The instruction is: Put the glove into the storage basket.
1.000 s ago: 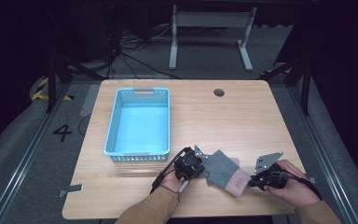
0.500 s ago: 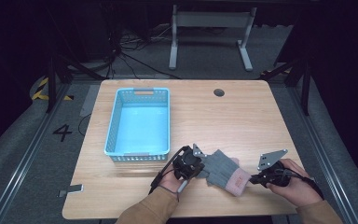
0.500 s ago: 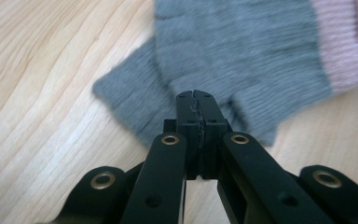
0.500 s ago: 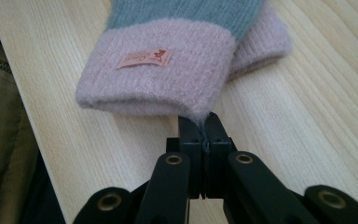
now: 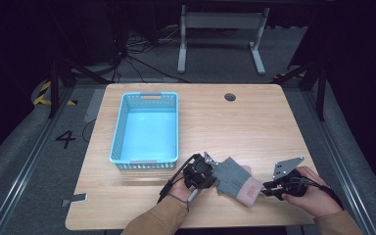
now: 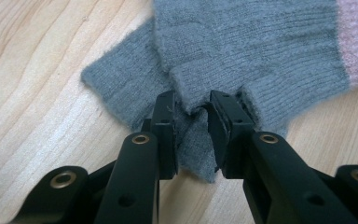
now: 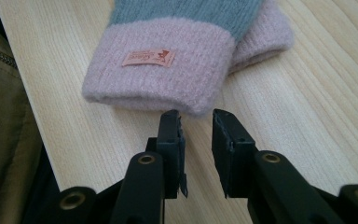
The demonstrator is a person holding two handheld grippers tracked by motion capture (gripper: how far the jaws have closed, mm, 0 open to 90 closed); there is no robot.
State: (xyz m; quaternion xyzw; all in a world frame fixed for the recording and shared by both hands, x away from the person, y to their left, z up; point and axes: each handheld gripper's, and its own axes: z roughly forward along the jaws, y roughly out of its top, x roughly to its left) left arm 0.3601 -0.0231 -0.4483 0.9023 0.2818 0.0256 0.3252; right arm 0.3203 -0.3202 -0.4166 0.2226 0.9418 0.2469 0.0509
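A grey knitted glove point(image 5: 235, 178) with a pink cuff point(image 7: 165, 70) lies flat on the wooden table point(image 5: 254, 127), near the edge closest to the person. It sits between the two hands. Its long side runs from about 10 o'clock, where the grey finger ends are, to about 4 o'clock, where the pink cuff is.

The left gripper point(image 6: 192, 112) is at the finger end. Its jaws have just been opening. They stand a little apart now, with a fold of the grey wool between them, and the pads look like they are letting go, not pinching. The left hand point(image 5: 188, 183) is right at the glove.

The right gripper point(image 7: 196, 122) is at the cuff end. Its jaws have just been opening too. They are apart, with only bare table between them, and the cuff edge is just past their tips at 12 o'clock. The right hand point(image 5: 306, 191) sits a bit farther back from the glove than the left one.

So both grippers are at the two ends of the long side. If the glove is to be picked up again, each one only needs a small push forward and a squeeze.

A blue basket point(image 5: 122, 127) stands at about 11 o'clock from the glove, near it but not touching. It has nothing in it. It looks like the place the glove may go, and its near wall would have to be lifted over. A small round hole point(image 5: 230, 97) in the table is far off at 12 o'clock. The person's tan sleeve point(image 7: 4, 116) is close by the right gripper
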